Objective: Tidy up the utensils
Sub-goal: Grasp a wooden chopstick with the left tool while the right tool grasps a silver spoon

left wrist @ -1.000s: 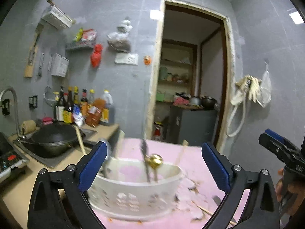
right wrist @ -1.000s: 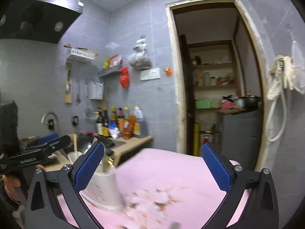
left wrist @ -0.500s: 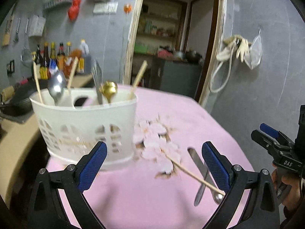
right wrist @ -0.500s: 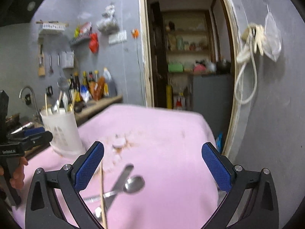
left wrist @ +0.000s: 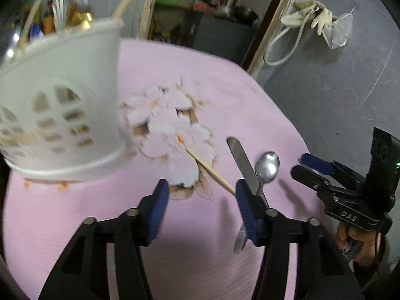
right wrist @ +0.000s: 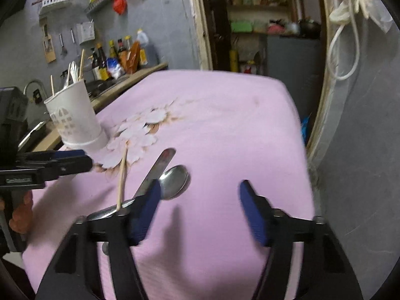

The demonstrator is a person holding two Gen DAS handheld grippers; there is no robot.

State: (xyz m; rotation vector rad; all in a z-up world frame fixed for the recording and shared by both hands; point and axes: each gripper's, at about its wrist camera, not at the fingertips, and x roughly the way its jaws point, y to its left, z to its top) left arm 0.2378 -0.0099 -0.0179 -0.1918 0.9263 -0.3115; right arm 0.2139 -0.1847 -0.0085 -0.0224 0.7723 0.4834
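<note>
A white perforated utensil holder (left wrist: pixel 62 105) (right wrist: pixel 75 117) stands on the pink cloth at the left, with chopsticks and metal utensils standing in it. A metal spoon (left wrist: pixel 267 167) (right wrist: pixel 175 180), a flat metal knife (left wrist: pixel 242 162) (right wrist: pixel 160 167) and a wooden chopstick (left wrist: pixel 210 170) (right wrist: pixel 122 175) lie crossed on the cloth. My left gripper (left wrist: pixel 200 195) is open and empty above the cloth, just left of them. My right gripper (right wrist: pixel 200 195) is open and empty, just right of the spoon.
The pink cloth (right wrist: pixel 225 115) with a flower print covers the table. A counter with sauce bottles (right wrist: pixel 120 55) and a sink lies to the left. A doorway (right wrist: pixel 262 25) is behind, and a grey wall (right wrist: pixel 362 150) stands close on the right.
Both grippers have tilted down and moved toward the table. The loose spoon, knife and chopstick have come close in front of them. Both grippers' jaws have narrowed.
</note>
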